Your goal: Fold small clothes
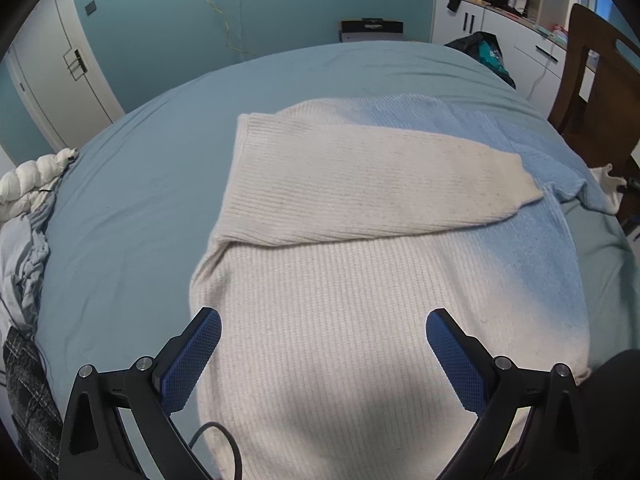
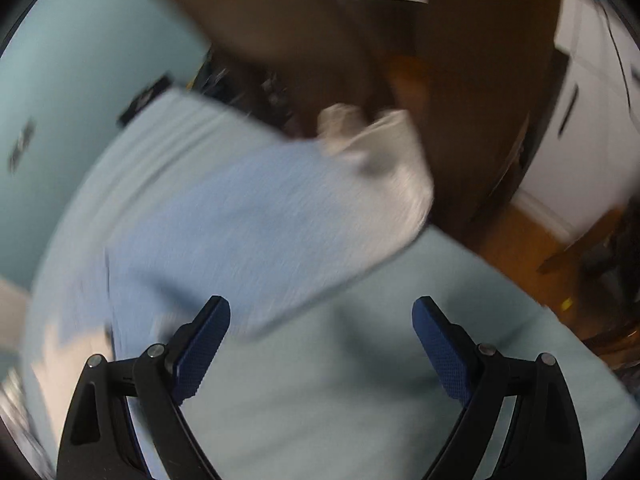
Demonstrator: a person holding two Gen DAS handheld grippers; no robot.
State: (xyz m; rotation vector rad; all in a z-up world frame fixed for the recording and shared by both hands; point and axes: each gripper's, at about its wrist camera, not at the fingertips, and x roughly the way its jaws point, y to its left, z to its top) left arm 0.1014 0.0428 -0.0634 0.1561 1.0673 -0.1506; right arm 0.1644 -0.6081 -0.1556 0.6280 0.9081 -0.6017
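A cream-and-light-blue knitted sweater (image 1: pixel 360 280) lies flat on the bed. Its cream left sleeve (image 1: pixel 360 176) is folded across the body. My left gripper (image 1: pixel 323 322) hovers over the sweater's lower cream part, open, with nothing between its blue pads. The right wrist view is blurred by motion. It shows the sweater's blue right sleeve (image 2: pixel 224 208) stretched toward its pale cuff (image 2: pixel 384 160) at the bed's edge. My right gripper (image 2: pixel 321 309) hangs open above the sheet, just beside that sleeve, with nothing in its jaws.
The bed's pale teal sheet (image 1: pixel 132 208) runs to the left. Bunched white and grey bedding (image 1: pixel 28 216) lies at its left edge. A brown wooden chair (image 1: pixel 592 80) and white cabinets (image 1: pixel 504 28) stand at the right. Wooden floor (image 2: pixel 520 240) lies past the bed's edge.
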